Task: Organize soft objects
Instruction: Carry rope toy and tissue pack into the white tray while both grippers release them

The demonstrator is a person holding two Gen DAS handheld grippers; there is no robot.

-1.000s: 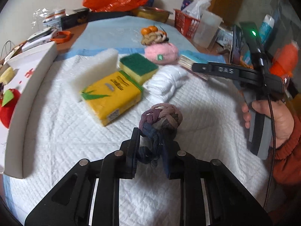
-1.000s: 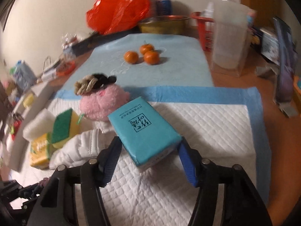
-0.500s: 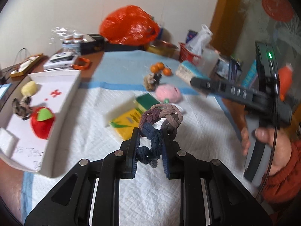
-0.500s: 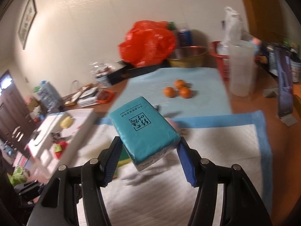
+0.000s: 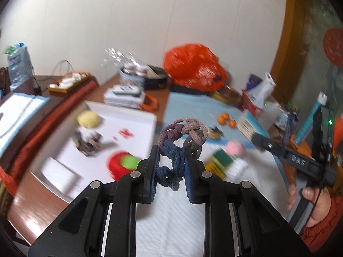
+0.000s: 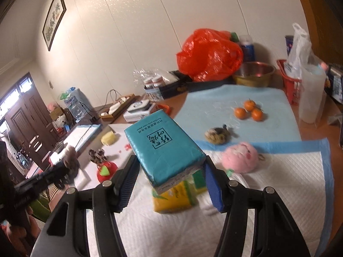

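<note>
The braided rope knot [image 5: 182, 141], centre frame, is pinched at its dark lower loops by the left gripper [image 5: 171, 171]; it looks limp and light. The right gripper [image 6: 169, 177] clamps the squashy teal tissue pack [image 6: 165, 147] across its sides, aloft.

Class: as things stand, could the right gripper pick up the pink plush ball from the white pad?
Probably not yet: the right gripper is shut on the teal tissue pack. The pink plush ball itself lies uncovered.
</note>
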